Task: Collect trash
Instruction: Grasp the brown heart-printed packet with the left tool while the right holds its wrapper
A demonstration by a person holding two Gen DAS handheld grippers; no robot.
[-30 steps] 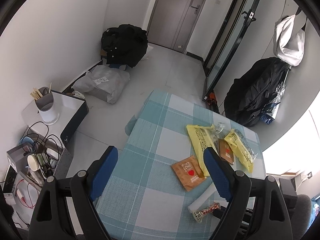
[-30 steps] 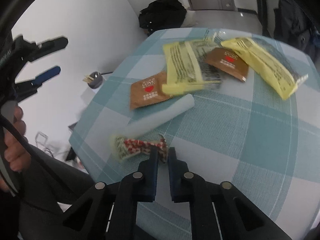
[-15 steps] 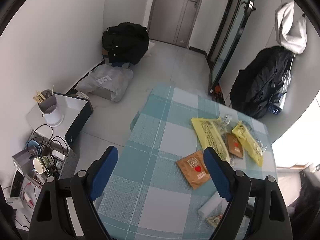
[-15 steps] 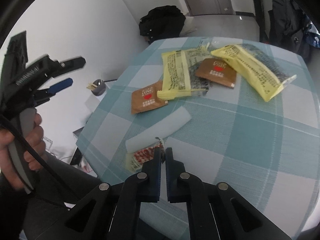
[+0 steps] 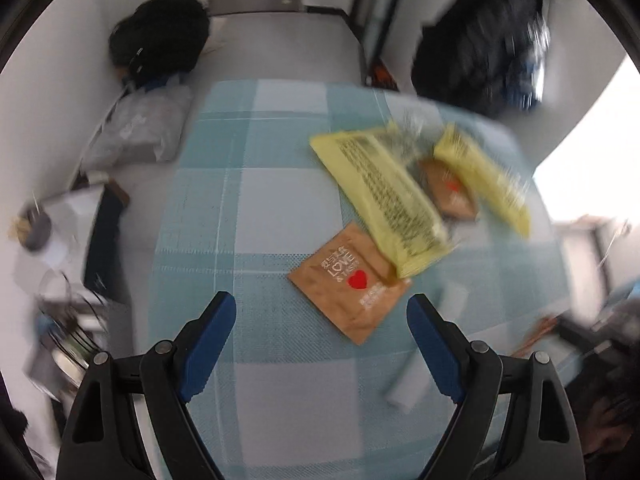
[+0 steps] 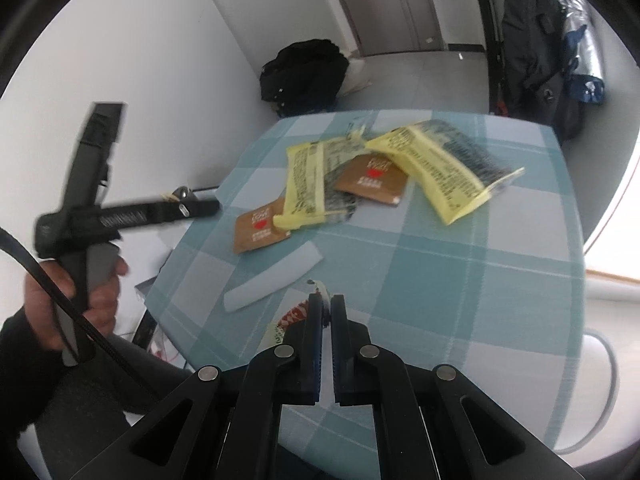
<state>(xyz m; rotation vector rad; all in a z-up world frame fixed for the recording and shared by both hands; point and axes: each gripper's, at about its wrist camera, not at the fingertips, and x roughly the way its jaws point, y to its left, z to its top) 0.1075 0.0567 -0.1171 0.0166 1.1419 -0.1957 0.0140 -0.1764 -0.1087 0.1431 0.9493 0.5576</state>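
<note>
Wrappers lie on a blue checked tablecloth [image 5: 280, 208]. A brown "LOVE" packet [image 5: 350, 282] lies just ahead of my open, empty left gripper [image 5: 322, 312]. Beyond it lie a yellow wrapper [image 5: 384, 196], a second brown packet [image 5: 452, 194] and another yellow wrapper [image 5: 484, 176]. My right gripper [image 6: 326, 304] is shut on a red-and-white patterned wrapper [image 6: 292, 316] and holds it above the near table edge. A white strip [image 6: 276, 276] lies just beyond it. The left gripper also shows in the right wrist view [image 6: 120, 212], held above the table's left side.
A black bag [image 5: 160, 40] and a grey plastic sack [image 5: 136, 132] lie on the floor left of the table. A dark coat [image 5: 480, 48] hangs at the back right. A cluttered side shelf [image 5: 60, 240] stands left. A white round bin [image 6: 596, 392] stands at the right.
My left gripper has dropped toward the table and moved over the brown "LOVE" packet. My right gripper has lifted the patterned wrapper up and back from the table.
</note>
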